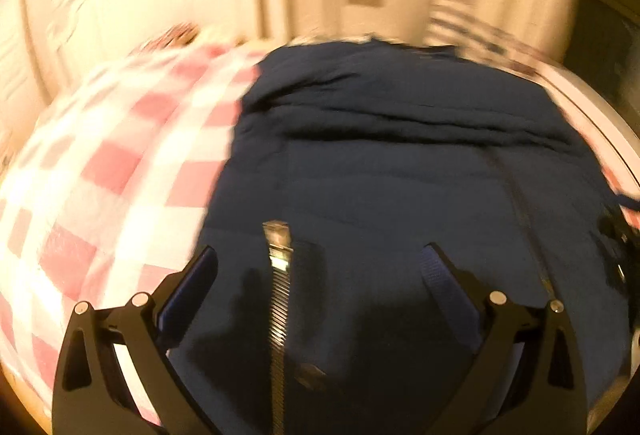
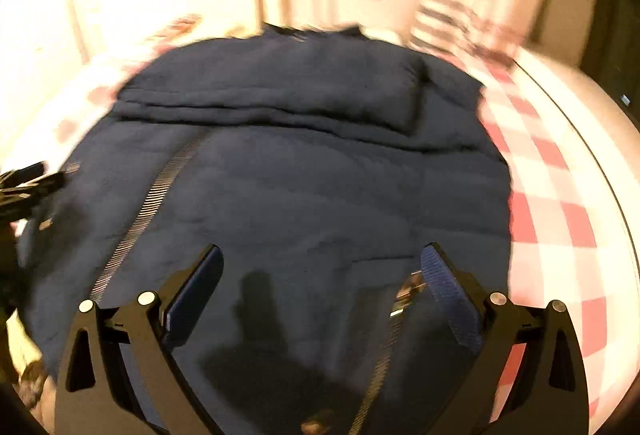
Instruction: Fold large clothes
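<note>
Navy quilted jacket lies flat, sleeve folded across.

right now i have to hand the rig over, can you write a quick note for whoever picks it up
Left gripper: open, empty, over the near edge of the navy jacket.
Right gripper: open, empty, over the same near edge, further right.
Jacket lies spread on the pink checked bedspread, zipper running toward you.
Done: a sleeve or side appears folded across the far part.
Left: probably fold the body up and tidy it.
</note>
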A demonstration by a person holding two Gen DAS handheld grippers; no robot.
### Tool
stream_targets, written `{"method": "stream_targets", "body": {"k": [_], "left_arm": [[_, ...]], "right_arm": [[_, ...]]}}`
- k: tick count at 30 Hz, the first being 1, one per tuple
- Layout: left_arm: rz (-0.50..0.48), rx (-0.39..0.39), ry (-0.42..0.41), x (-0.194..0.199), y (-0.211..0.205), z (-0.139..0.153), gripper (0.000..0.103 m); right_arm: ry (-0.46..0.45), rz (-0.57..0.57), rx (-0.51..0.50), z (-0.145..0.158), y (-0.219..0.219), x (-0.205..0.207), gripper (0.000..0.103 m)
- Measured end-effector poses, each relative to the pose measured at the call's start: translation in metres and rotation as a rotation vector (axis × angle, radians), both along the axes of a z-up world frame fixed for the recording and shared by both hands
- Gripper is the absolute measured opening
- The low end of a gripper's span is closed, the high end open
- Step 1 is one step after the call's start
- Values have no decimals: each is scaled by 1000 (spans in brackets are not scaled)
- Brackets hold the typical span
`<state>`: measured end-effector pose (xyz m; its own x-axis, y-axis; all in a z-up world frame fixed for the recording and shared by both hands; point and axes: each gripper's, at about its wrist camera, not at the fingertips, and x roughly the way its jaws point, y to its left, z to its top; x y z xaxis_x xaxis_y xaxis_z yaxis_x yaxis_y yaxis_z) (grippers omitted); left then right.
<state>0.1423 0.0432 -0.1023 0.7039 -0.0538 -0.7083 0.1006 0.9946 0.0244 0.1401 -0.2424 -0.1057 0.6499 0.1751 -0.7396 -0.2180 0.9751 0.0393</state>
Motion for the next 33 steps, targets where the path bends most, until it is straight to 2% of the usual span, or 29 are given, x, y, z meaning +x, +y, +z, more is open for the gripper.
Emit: {"method": "stream_targets", "body": {"k": [3, 4, 5, 7, 10, 12, 15, 17, 19, 20, 21, 23, 24, 26, 28, 30, 31, 32, 33], "left_arm": [[-118, 80, 11, -23, -34, -14, 101], [-147, 140, 38, -26, -47, -28, 101], [-141, 181, 17, -29, -52, -35, 101], [-139, 210, 0, -32, -54, -32, 101], [-121, 161, 37, -34, -44, -28, 101], [-126, 127, 31, -45, -38, -25, 101], [-143, 154, 12, -64, -39, -24, 101], [-153, 184, 11, -71, -41, -32, 101], [-153, 160, -14, -74, -37, -37, 101], [-148, 138, -7, -74, -33, -37, 101], [-146, 123, 5, -73, -31, -37, 101], [-139, 118, 18, -76, -28, -31, 101], [-142, 106, -6, -83, -27, -24, 101], [-178, 91, -46, -96, -27, -18, 101], [-217, 118, -46, -105, -33, -24, 101], [-220, 163, -43, -109, -39, -39, 101], [-205, 134, -79, -113, -36, -41, 101], [-199, 116, -77, -113, -34, -42, 101], [-201, 113, -70, -112, -33, -42, 101]], "right_arm": [[8, 116, -57, -5, 28, -19, 96], [29, 158, -86, -15, 38, -23, 96], [51, 179, -124, -30, 45, -28, 97], [18, 156, -86, -32, 40, -32, 97], [44, 127, -91, -25, 33, -34, 97], [11, 115, -87, -14, 29, -46, 97], [-51, 149, -2, -3, 27, -70, 97], [-35, 206, 26, -14, 34, -78, 97], [-3, 231, -52, -34, 47, -81, 98], [-57, 231, -63, -36, 49, -87, 99], [-62, 221, -55, -37, 48, -88, 99], [-18, 216, -39, -33, 46, -84, 99], [1, 203, -45, -27, 47, -82, 99], [-46, 210, -21, -13, 48, -89, 99], [-69, 256, 10, -11, 54, -95, 99], [-15, 300, -23, -28, 70, -93, 99], [2, 295, -68, -39, 77, -92, 99], [-63, 294, -49, -40, 76, -98, 99], [-67, 291, -44, -42, 76, -99, 99]]}}
